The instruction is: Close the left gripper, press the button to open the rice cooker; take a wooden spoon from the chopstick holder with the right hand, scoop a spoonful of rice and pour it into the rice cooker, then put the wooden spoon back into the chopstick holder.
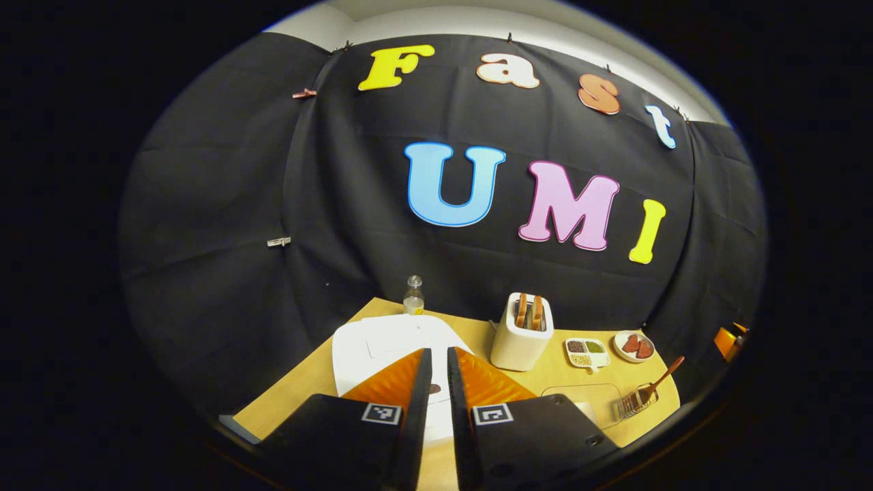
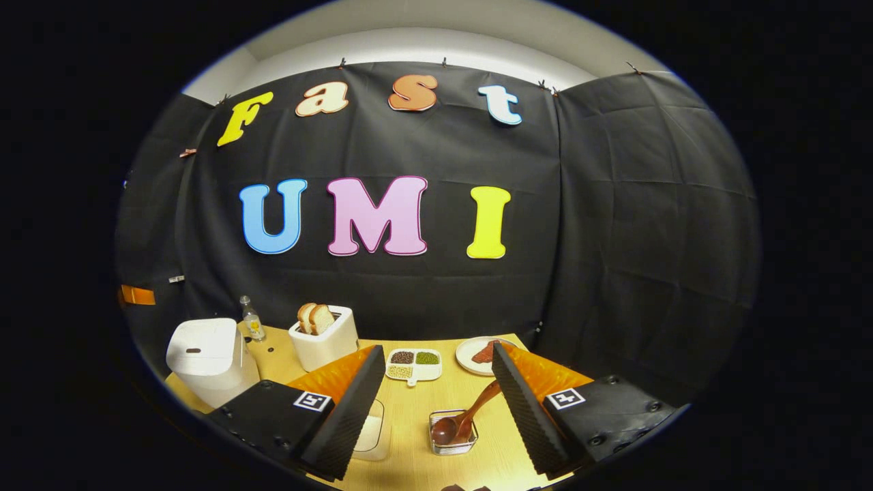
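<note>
Both views face the booth wall from above the worktop [image 2: 436, 402]; left gripper view sits nearer (over the rice cooker [image 1: 382, 344]); both share the toaster [image 1: 522, 334].

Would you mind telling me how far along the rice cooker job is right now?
Done: the left gripper looks nearly closed, above the rice cooker. In hand: the button press; the cooker's lid is down in the right gripper view. Left: the right gripper is open and empty, the wooden spoon sits in its holder, so scooping, pouring and returning the spoon remain.
</note>
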`<action>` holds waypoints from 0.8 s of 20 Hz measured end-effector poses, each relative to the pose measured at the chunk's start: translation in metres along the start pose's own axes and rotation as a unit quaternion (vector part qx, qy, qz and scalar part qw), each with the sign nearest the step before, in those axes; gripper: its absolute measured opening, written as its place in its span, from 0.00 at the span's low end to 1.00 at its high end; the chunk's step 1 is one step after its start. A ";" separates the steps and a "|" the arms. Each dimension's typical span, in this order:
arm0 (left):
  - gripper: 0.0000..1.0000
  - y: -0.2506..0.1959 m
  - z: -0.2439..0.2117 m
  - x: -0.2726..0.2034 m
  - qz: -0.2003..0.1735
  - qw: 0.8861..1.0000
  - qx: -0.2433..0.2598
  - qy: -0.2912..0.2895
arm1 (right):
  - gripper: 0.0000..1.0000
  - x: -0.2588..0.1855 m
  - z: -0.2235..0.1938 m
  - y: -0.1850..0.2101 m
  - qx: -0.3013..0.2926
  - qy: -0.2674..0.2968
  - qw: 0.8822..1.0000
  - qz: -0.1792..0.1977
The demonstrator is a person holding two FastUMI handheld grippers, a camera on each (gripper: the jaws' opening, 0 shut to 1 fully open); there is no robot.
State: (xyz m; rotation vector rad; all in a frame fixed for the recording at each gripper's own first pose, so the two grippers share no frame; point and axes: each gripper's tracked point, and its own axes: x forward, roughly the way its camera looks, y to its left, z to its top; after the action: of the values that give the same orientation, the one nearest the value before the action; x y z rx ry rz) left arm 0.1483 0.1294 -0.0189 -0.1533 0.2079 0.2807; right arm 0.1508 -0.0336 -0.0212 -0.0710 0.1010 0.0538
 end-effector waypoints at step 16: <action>0.07 0.017 -0.082 0.093 -0.002 0.990 -0.070 0.124 | 0.98 0.000 -0.026 -0.046 -0.011 0.031 0.998 -0.045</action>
State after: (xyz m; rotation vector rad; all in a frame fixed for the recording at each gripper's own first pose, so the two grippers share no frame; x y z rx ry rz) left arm 0.2155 0.1548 -0.1214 -0.3290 0.4356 0.2726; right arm 0.1505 -0.0809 -0.0436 -0.0991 0.1599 -0.0380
